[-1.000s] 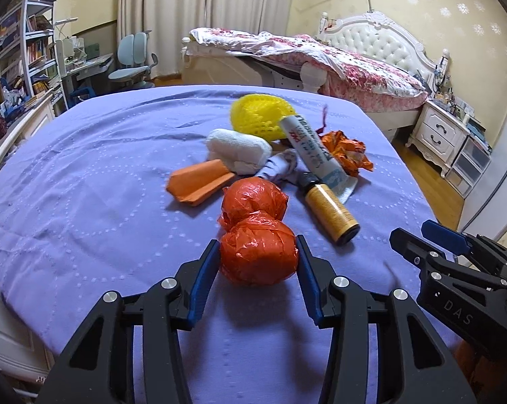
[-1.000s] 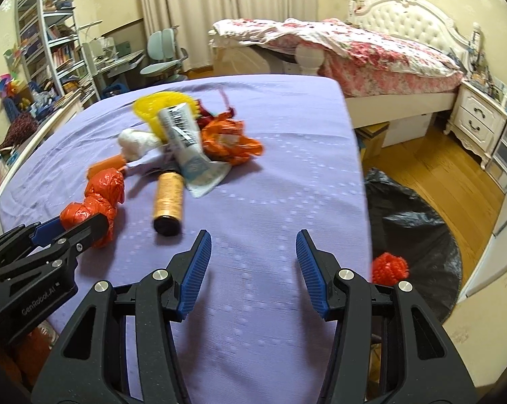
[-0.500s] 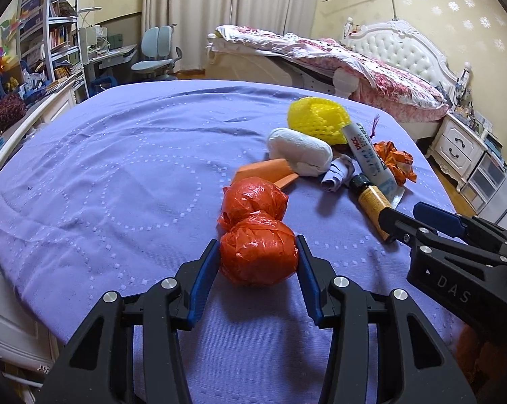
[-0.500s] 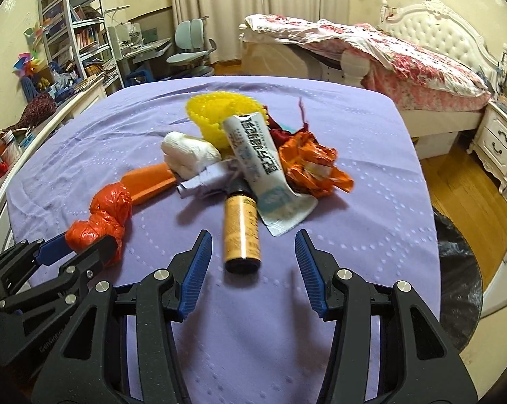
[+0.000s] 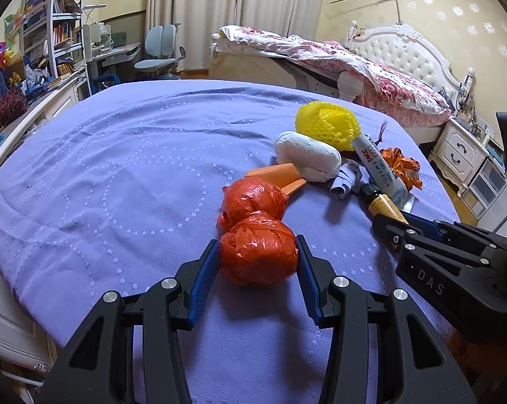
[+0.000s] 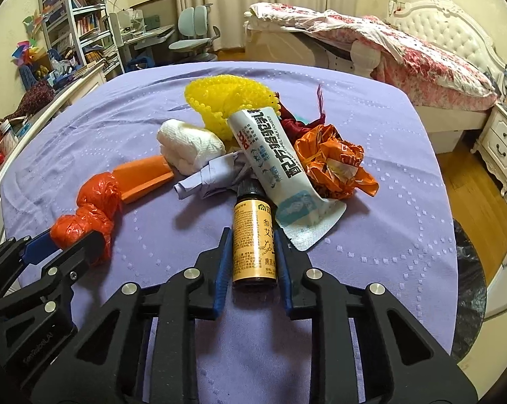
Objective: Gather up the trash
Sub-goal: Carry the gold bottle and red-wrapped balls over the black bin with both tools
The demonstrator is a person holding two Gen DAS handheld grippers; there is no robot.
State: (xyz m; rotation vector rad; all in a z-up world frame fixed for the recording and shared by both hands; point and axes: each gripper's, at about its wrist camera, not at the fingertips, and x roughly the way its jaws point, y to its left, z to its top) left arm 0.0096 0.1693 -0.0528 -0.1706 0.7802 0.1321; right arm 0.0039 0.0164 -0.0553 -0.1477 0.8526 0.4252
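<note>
A: Status of right tongs [image 6: 251, 256]?
B: I have them narrow around the amber bottle [image 6: 253, 239] on the worktop [image 6: 388, 235], its long axis along the fingers; left tongs [image 5: 257, 259] grip the orange bag [image 5: 258, 252]

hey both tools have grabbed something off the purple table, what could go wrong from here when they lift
The right tool pinches only the base of the small amber bottle, whose cap sits under the white pouch, so lifting may drag the pouch along. The left tool holds one lobe of the knotted orange bag; the other lobe will probably dangle and could nudge the orange wedge.
</note>
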